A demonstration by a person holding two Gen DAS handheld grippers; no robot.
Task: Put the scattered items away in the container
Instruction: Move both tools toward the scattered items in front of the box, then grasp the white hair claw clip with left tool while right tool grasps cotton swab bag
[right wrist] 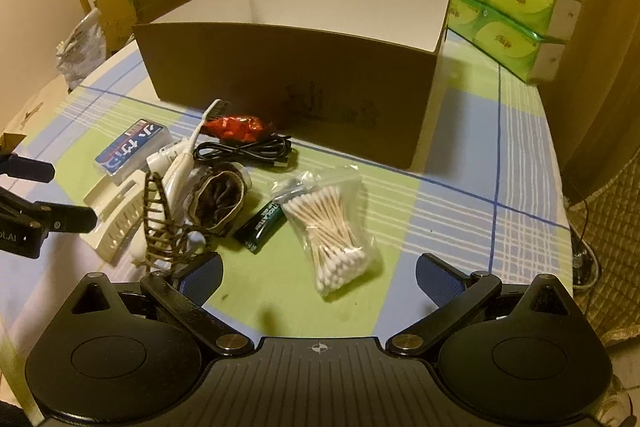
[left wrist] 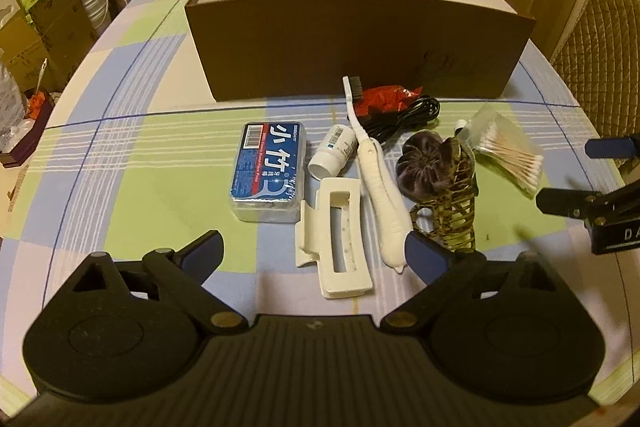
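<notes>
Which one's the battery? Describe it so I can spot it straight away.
Start at the big brown box on the checked tablecloth; the clutter lies in front of it. Find the clear bag of cotton swabs. The battery lies just left of it: a small dark green cylinder, the only green item there.

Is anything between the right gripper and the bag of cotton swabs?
Nothing visible. The right gripper is open, and the bag of cotton swabs lies straight ahead on bare tablecloth; the green battery sits just left of it.

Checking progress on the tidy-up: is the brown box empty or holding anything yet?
Cannot tell fully: the brown box shows only bare white inner walls, but its floor is hidden behind the front wall.
</notes>
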